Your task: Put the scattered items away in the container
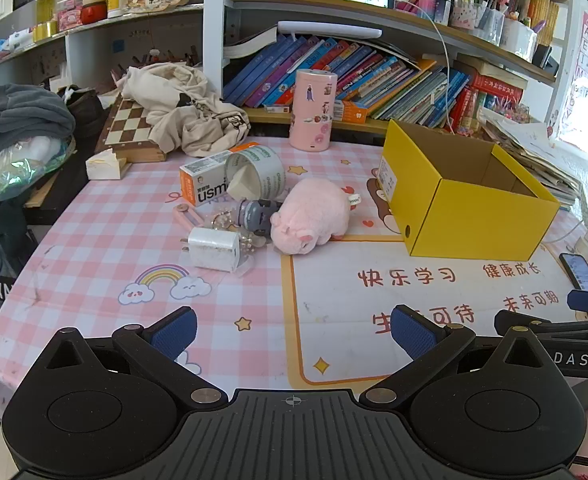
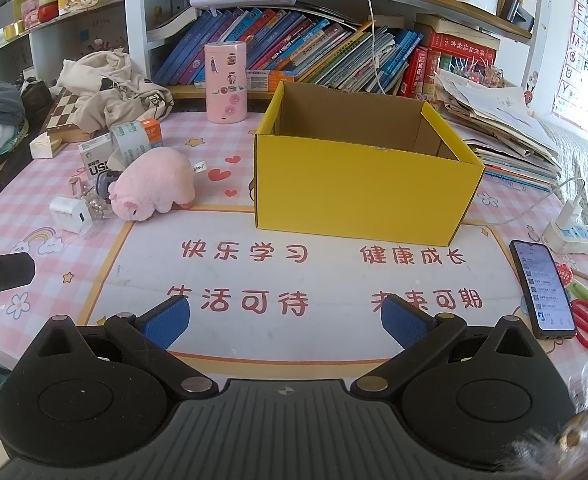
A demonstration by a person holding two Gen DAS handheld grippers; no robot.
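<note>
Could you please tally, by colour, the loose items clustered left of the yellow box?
Pink: 2, the plush pig and a pink clip
White: 2, the charger plug and the tape roll
Orange and white: 1, the carton
Grey: 1, the small bottle
Pearly: 1, a beaded trinket, hard to make out
Total: 7

The pink pig [image 1: 311, 216] looks soft and fuzzy. The yellow box [image 2: 363, 168] is smooth matt cardboard. The tablecloth [image 2: 230, 280] looks shiny.

Crowded bookshelves [image 2: 294, 52] (daylight from the right) back a pink-checked table [image 2: 222, 152]
</note>
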